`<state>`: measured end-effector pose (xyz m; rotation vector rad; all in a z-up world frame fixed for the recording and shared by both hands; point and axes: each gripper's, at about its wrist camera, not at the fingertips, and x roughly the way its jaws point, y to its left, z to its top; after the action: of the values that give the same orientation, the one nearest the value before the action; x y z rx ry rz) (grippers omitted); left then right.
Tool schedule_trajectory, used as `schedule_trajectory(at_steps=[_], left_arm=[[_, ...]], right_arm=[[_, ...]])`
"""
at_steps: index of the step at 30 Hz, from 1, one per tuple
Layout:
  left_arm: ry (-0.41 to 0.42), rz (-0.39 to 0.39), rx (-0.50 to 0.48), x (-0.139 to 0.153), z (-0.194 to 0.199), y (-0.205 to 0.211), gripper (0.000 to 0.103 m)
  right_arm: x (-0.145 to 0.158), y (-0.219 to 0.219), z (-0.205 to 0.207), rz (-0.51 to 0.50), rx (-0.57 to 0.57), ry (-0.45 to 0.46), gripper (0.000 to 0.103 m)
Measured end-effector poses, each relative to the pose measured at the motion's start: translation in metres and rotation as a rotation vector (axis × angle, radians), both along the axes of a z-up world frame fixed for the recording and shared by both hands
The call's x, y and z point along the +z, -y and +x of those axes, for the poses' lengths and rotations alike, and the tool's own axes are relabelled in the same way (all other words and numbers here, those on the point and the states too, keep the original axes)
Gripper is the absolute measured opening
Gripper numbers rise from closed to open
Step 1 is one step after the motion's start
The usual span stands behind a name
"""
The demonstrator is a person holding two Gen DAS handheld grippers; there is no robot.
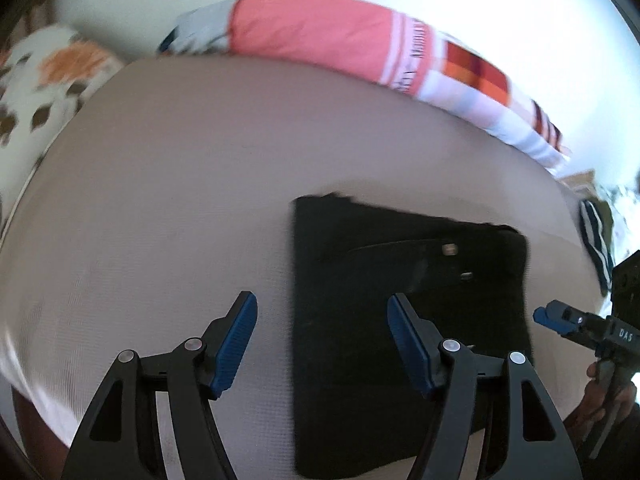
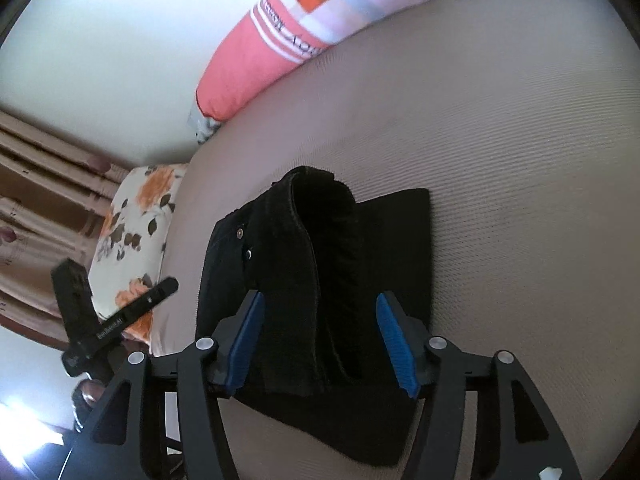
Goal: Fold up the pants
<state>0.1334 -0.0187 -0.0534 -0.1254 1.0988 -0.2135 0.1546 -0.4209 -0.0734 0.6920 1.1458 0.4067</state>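
Observation:
The black pants (image 1: pixel 408 304) lie folded into a compact rectangle on the beige bed (image 1: pixel 180 200). My left gripper (image 1: pixel 322 344) is open and empty, hovering above the pants' left edge. In the right wrist view the pants (image 2: pixel 320 280) show a raised folded layer with metal rivets. My right gripper (image 2: pixel 320 340) is open, its blue pads on either side of the raised fold, not clamped on it. The right gripper also shows at the right edge of the left wrist view (image 1: pixel 560 318); the left gripper shows at the left of the right wrist view (image 2: pixel 116 320).
A long pink, white and orange bolster (image 1: pixel 360 40) lies along the bed's far side by the white wall. A floral pillow (image 2: pixel 132 240) sits at one end of the bed, with brown curtains (image 2: pixel 40 200) behind it. Striped cloth (image 1: pixel 596 240) lies past the bed's right edge.

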Motion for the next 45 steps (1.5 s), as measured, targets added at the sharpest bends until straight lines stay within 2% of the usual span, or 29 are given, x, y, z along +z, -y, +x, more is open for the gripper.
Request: schedule_trajectory(at_steps=[8, 12, 18, 20, 21, 22, 24, 25, 27, 32, 35, 37, 39, 41, 45], left_arm=[[-0.052, 0.0, 0.038, -0.015, -0.003, -0.019, 0.068], [-0.077, -0.013, 0.043, -0.022, 0.001, -0.018, 0.068], [-0.091, -0.02, 0.037, -0.027, 0.003, -0.016, 0.068], [-0.095, -0.021, 0.036, -0.028, 0.004, -0.014, 0.068], [-0.096, -0.019, 0.036, -0.028, 0.005, -0.013, 0.068], [-0.097, -0.021, 0.037, -0.029, 0.005, -0.013, 0.068], [-0.091, -0.023, 0.03, -0.029, 0.006, -0.012, 0.068], [-0.09, -0.021, 0.028, -0.03, 0.007, -0.011, 0.068], [-0.085, -0.022, 0.02, -0.03, 0.008, -0.009, 0.068], [-0.07, -0.03, -0.01, -0.025, 0.01, 0.0, 0.068], [-0.05, -0.028, -0.038, -0.019, 0.009, 0.007, 0.068], [-0.04, -0.019, -0.056, -0.018, 0.011, 0.012, 0.068], [-0.036, 0.0, -0.069, -0.02, 0.013, 0.018, 0.068], [-0.045, 0.022, -0.088, -0.027, 0.015, 0.023, 0.068], [-0.074, 0.083, -0.124, -0.046, 0.02, 0.032, 0.068]], right_arm=[[-0.018, -0.011, 0.03, -0.086, 0.081, -0.038, 0.059], [-0.024, -0.01, 0.04, -0.039, 0.106, -0.026, 0.059], [-0.032, -0.017, 0.06, 0.082, 0.1, 0.006, 0.058], [-0.034, -0.016, 0.064, 0.104, 0.08, 0.002, 0.054], [-0.033, -0.016, 0.064, 0.107, 0.075, -0.002, 0.048], [-0.031, -0.017, 0.063, 0.105, 0.075, -0.001, 0.031], [-0.024, -0.018, 0.057, 0.095, 0.067, 0.006, 0.017], [-0.016, -0.019, 0.051, 0.078, 0.053, 0.017, 0.013], [0.0, -0.022, 0.042, 0.051, 0.032, 0.037, 0.011], [0.04, -0.025, 0.012, -0.024, -0.034, 0.061, 0.01], [0.049, -0.013, -0.004, -0.038, -0.084, 0.06, 0.01], [0.037, -0.001, -0.012, -0.058, -0.122, 0.029, 0.01], [0.012, 0.01, -0.015, -0.062, -0.159, -0.034, 0.01], [-0.009, 0.013, -0.013, -0.128, -0.162, -0.064, 0.011], [-0.019, 0.008, -0.007, -0.209, -0.148, -0.057, 0.023]])
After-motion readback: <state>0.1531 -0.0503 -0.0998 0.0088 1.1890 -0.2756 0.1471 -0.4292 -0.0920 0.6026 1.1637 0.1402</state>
